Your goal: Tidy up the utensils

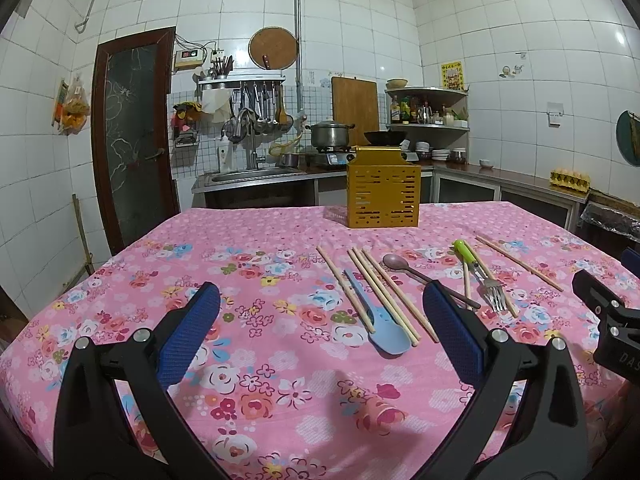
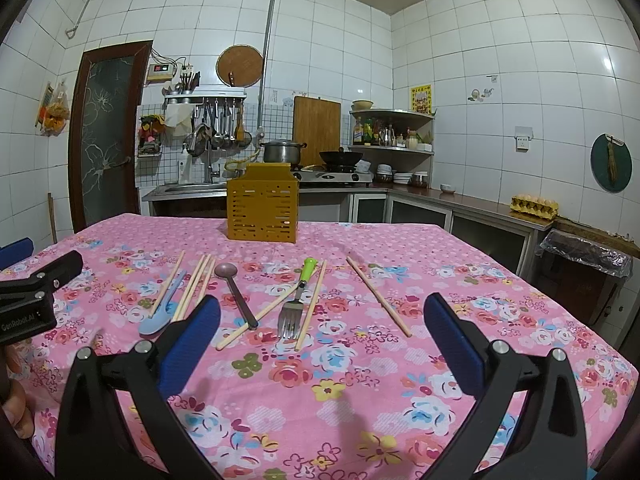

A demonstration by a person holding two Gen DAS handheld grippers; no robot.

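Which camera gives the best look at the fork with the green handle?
The right wrist view: the fork lies central and unobstructed, tines toward the camera. In the left wrist view it sits far right, smaller, and tangled with chopsticks.

Both fisheye views are evenly and fairly brightly lit from overhead, with small glare spots on the glossy wall tiles [image 2: 608, 65] at about two o'clock and soft, faint shadows on the pink tabletop [image 1: 280, 360] toward six o'clock. Straight lines bow strongly outward, and the corners fall into black vignette. Focus is crisp at centre, with slight softness and compression grain toward the rim.
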